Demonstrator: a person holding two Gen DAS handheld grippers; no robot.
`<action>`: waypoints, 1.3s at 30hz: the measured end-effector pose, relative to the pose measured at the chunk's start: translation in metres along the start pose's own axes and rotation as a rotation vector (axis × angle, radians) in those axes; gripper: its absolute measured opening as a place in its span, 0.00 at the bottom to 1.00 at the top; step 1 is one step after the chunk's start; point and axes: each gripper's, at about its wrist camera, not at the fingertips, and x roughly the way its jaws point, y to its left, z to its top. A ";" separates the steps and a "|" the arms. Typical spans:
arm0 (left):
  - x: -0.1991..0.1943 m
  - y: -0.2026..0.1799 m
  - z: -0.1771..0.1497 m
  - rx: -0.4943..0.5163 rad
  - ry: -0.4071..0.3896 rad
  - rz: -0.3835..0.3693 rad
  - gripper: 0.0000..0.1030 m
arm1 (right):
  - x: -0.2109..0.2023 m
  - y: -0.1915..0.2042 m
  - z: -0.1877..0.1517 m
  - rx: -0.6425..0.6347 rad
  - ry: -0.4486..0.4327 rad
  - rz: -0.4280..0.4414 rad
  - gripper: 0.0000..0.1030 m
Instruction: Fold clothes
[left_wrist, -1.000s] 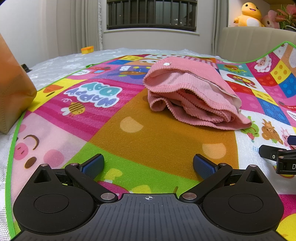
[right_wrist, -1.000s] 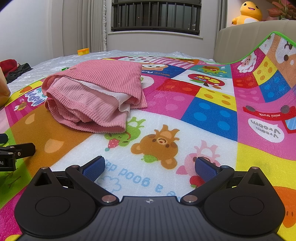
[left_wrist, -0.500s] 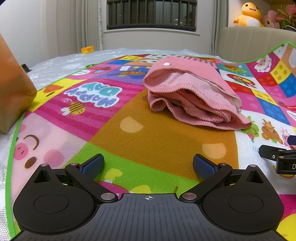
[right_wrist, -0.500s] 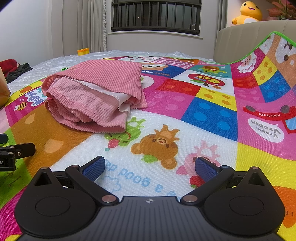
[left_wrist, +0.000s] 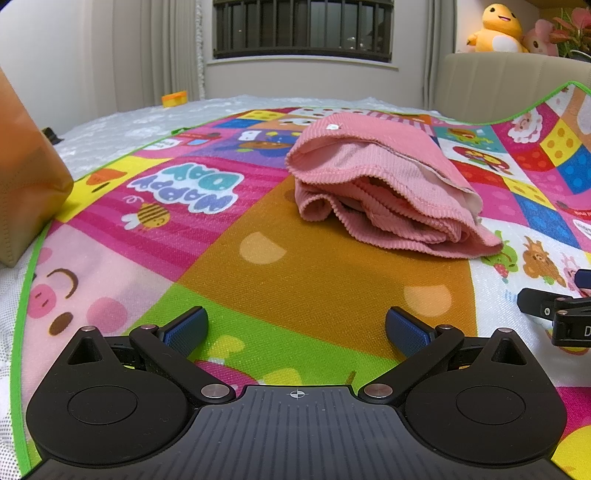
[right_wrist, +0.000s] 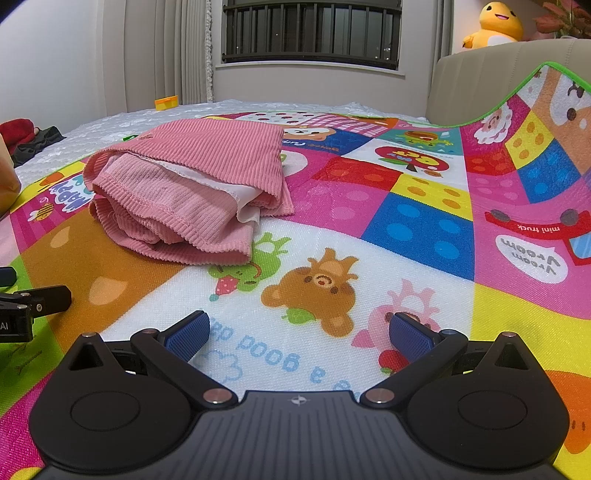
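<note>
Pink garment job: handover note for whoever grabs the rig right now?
Left tongs: open, empty, low over the play mat, short of the garment.
Right tongs: open, empty, low over the mat beside the left ones, garment ahead and to their left.
Pink corduroy garment: lies in a folded bundle on the mat, layers bunched and loose at the near edge, white lining showing. Neither tongs touch it.
Done: it looks folded over at least once.
Left: judge whether the bundle is tidy enough; if not, grip the near edges and square the fold. No other clothes on the mat.
</note>
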 end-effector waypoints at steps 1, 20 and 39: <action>0.000 -0.001 0.000 0.003 -0.001 0.004 1.00 | 0.000 0.000 0.000 -0.001 0.000 -0.001 1.00; -0.001 0.001 0.005 -0.031 0.056 -0.004 1.00 | 0.000 -0.002 -0.001 0.003 -0.001 0.005 1.00; -0.002 0.000 0.004 -0.028 0.050 0.001 1.00 | 0.000 -0.001 -0.001 0.003 -0.002 0.003 1.00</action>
